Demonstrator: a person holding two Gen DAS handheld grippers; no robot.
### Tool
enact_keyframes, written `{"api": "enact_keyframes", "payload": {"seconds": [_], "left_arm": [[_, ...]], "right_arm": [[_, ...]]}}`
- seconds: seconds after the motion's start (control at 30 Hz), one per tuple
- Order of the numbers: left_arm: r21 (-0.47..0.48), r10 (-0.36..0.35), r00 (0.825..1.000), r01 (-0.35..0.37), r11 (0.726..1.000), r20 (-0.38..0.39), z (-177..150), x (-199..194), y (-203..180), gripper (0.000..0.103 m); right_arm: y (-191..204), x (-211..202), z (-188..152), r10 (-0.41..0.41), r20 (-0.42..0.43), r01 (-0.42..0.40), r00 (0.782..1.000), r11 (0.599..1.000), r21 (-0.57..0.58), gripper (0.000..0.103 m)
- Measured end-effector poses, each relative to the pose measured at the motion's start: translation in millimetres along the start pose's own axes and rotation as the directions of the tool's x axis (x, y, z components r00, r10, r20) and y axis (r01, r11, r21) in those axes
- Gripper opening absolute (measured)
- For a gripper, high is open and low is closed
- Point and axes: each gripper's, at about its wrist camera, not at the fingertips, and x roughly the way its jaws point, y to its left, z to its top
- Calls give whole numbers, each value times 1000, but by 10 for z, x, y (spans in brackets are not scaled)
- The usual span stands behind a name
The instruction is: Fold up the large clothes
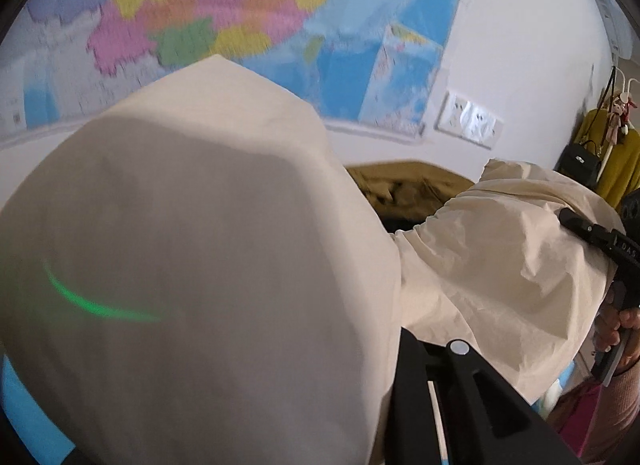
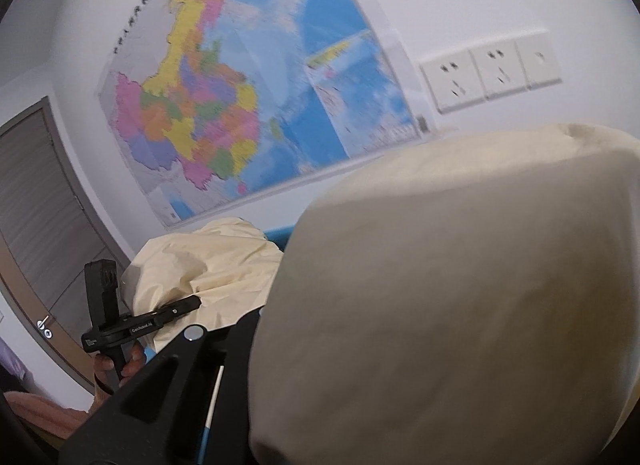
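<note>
A large cream garment [image 1: 192,249] is held up in the air between both grippers and drapes over each camera. In the left wrist view it hides the left gripper's fingertips; only one black finger [image 1: 464,397] shows at the bottom right. The right gripper [image 1: 588,231] appears there at the far right, clamped on the garment's other end. In the right wrist view the cream garment [image 2: 440,305] covers the right gripper's tips, with one black finger [image 2: 176,397] showing. The left gripper [image 2: 180,307] appears at the lower left, shut on the cloth.
A coloured wall map [image 1: 240,17] hangs on the white wall, also in the right wrist view [image 2: 240,97]. White wall sockets [image 2: 492,73] sit right of it. A brown garment pile [image 1: 404,185] lies behind. A grey door [image 2: 36,217] is at the left. Yellow clothes and a black bag [image 1: 580,161] hang at the right.
</note>
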Motion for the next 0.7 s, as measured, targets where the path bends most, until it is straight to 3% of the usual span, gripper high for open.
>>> {"api": "enact_keyframes", "payload": {"seconds": [0.17,0.47,0.7], "left_arm": [[5,72,995,-72,997,67,226,-191,162,15],[-22,230,964,-229,973,137,533,-469,593,16],[-85,356,914,-346,934,194,866,-712,1080,15]], "right_arm": [[207,263,233,57,11,-56,998,997,-44,13],[631,903,553,148,-13,-149,989,985,-92,13],[1104,1492,781,211,-38,-215,977,965,-151,13]]}}
